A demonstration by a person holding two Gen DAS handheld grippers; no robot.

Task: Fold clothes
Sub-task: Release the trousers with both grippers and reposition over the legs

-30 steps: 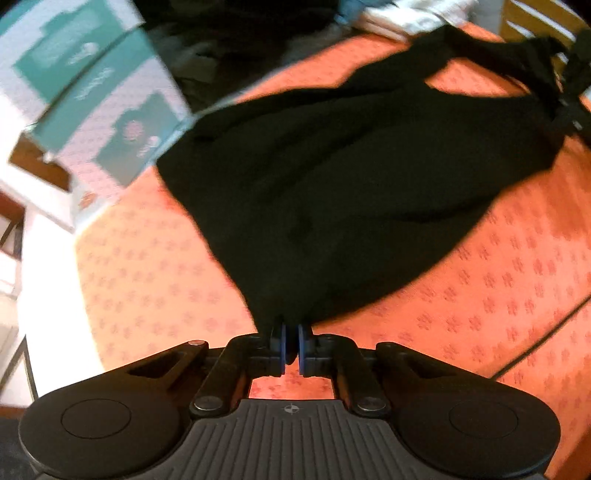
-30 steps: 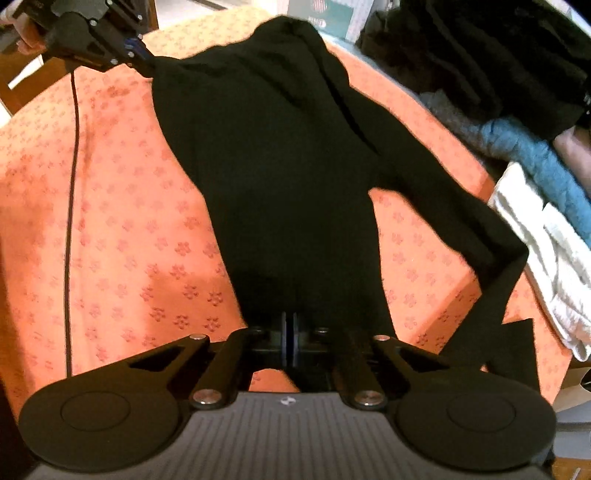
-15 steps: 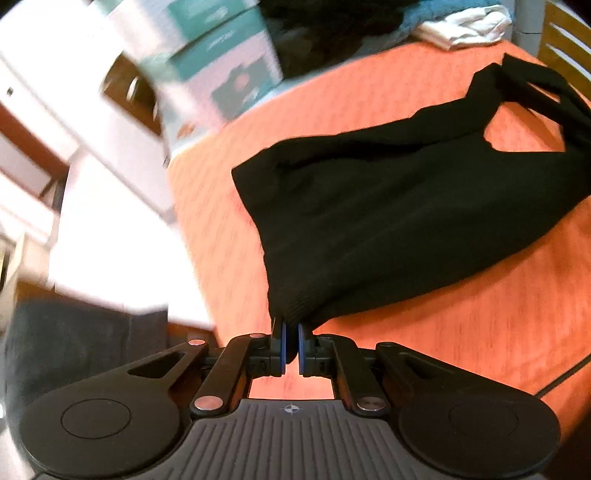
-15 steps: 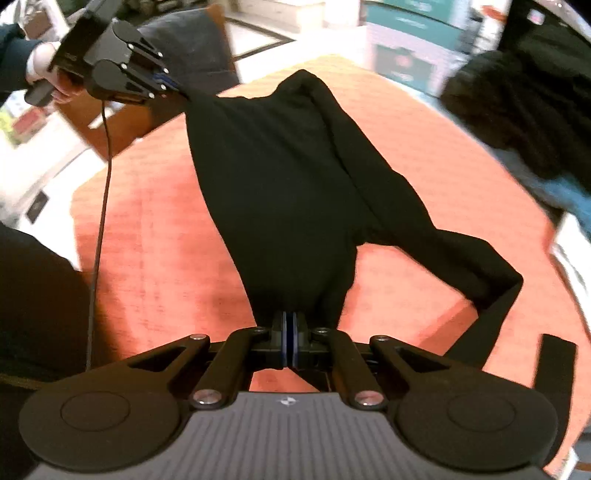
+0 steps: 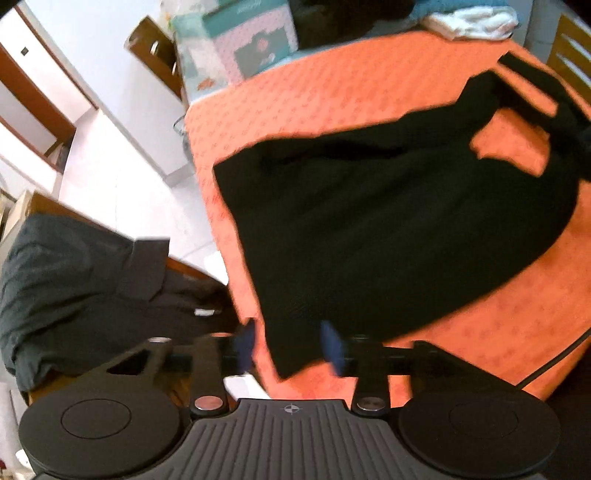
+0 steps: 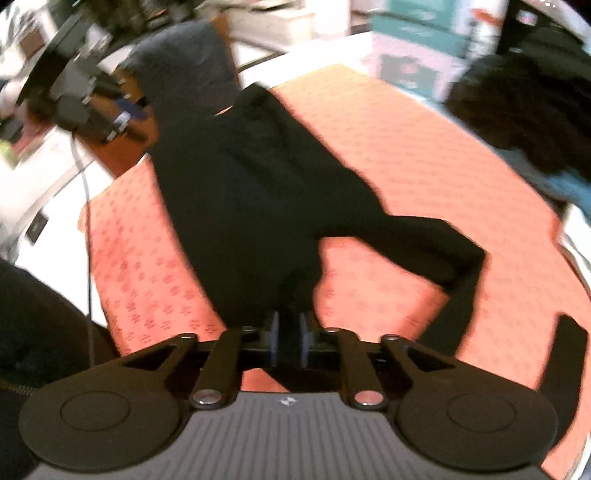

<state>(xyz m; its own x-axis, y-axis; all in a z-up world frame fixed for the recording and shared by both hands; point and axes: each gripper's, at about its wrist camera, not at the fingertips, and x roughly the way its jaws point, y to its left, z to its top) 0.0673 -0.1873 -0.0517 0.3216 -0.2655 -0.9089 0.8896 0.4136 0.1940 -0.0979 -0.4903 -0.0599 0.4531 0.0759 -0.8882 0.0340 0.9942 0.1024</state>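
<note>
Left gripper [image 5: 290, 345]: jaws wide apart, gripping nothing, the black garment [image 5: 388, 221] corner loose between them. Right gripper [image 6: 286, 338]: jaws slightly parted, fabric between; whether it is pinched cannot be told. The garment lies on the orange tablecloth [image 5: 332, 92], long axis toward 12 o'clock from the right jaws; the right gripper appears nearer.

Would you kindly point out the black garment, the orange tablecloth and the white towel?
black garment [image 5: 388, 221]: left wrist view, middle of body.
orange tablecloth [image 5: 351, 85]: left wrist view, bare far part.
white towel [image 5: 472, 20]: left wrist view, folded top.
</note>
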